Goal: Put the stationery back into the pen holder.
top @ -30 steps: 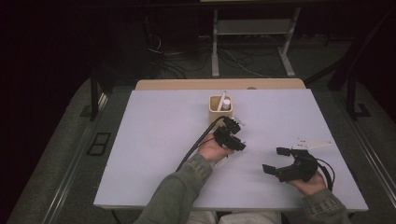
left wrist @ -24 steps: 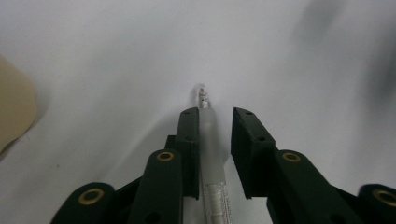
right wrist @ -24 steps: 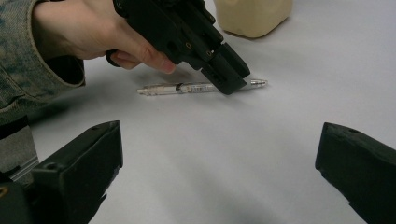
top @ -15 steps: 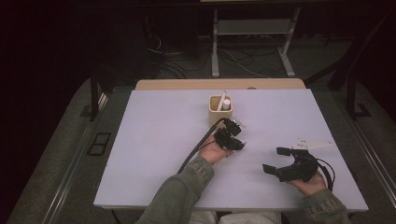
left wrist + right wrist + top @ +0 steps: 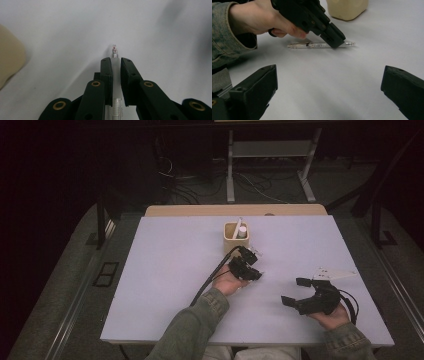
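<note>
The left gripper has just been closing and now pinches the clear pen flat on the table — ready, I judge, to lift toward the holder; the right gripper waits wide open.

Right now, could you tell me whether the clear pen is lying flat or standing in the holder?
Lying flat: the clear pen rests on the table, between the left gripper jaws.

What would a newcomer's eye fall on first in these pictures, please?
Probably the left gripper near the table's middle, its jaws just closed around a clear pen lying flat on the white table. Next, the right gripper resting wide open nearby, and the beige cup behind.
</note>
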